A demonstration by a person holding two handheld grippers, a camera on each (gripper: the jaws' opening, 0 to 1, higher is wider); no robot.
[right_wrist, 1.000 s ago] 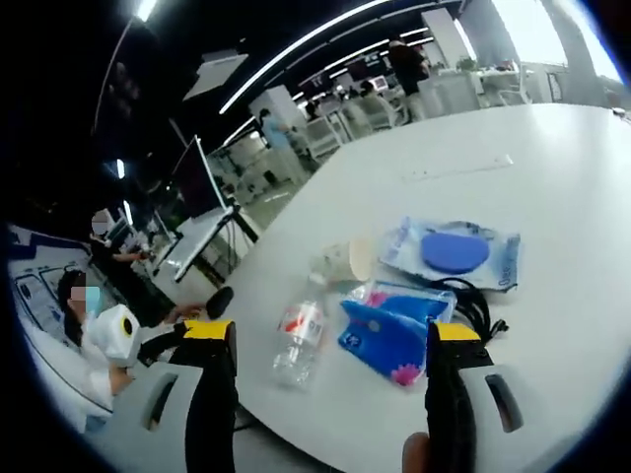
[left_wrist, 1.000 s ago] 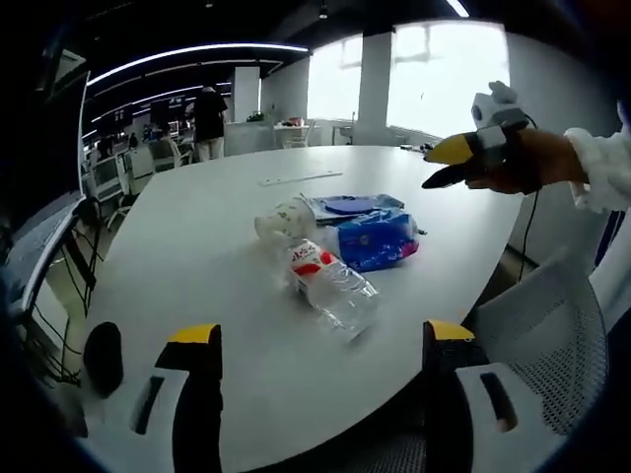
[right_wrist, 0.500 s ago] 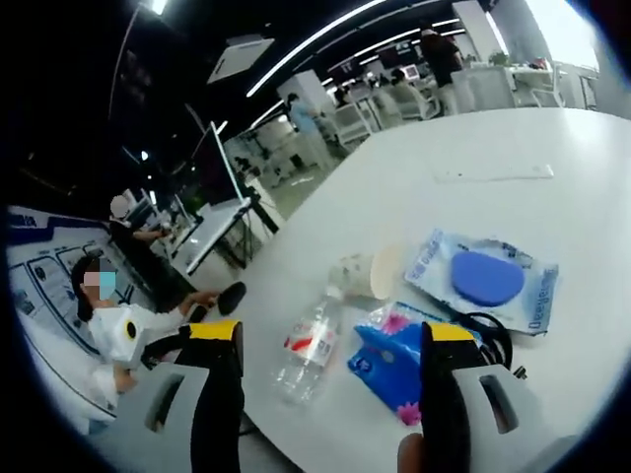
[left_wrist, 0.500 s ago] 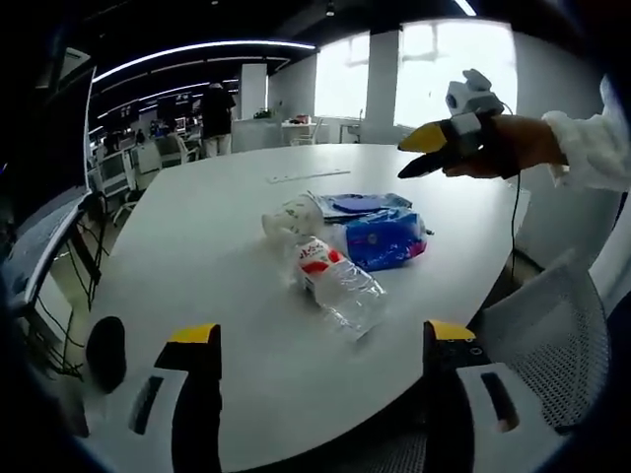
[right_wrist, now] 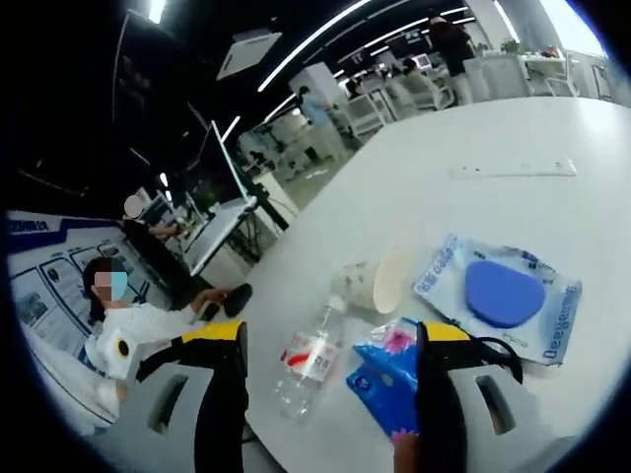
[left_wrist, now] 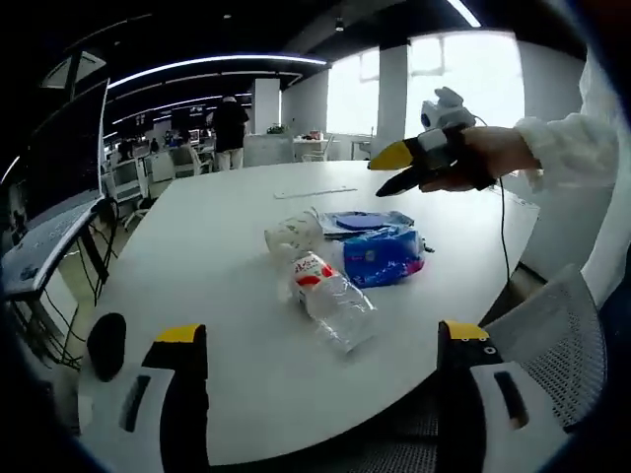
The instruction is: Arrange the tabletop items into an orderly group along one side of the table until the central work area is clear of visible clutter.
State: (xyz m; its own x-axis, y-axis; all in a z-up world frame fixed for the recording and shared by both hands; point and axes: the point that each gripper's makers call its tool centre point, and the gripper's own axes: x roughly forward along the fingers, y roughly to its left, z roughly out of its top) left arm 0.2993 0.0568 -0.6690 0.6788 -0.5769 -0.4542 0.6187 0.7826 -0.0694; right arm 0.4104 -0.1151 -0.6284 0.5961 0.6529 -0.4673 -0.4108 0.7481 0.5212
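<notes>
Cluster sits mid-counter (left_wrist: 197,266). Water bottle (left_wrist: 330,296) lies on its side: light, thin-walled, rolls; grip across the label. Paper cup (right_wrist: 375,286) tipped, crushable. Blue tissue pack (left_wrist: 380,254) soft. Left tongs (left_wrist: 320,340) and right tongs (right_wrist: 330,335) both wide, empty.

A mesh chair (left_wrist: 562,335) stands at the table's near right; far off, people (left_wrist: 233,123) stand among office desks (right_wrist: 222,232).

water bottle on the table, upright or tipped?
Tipped. The water bottle lies on its side on the table, cap end toward the paper cup, which is also on its side.
</notes>
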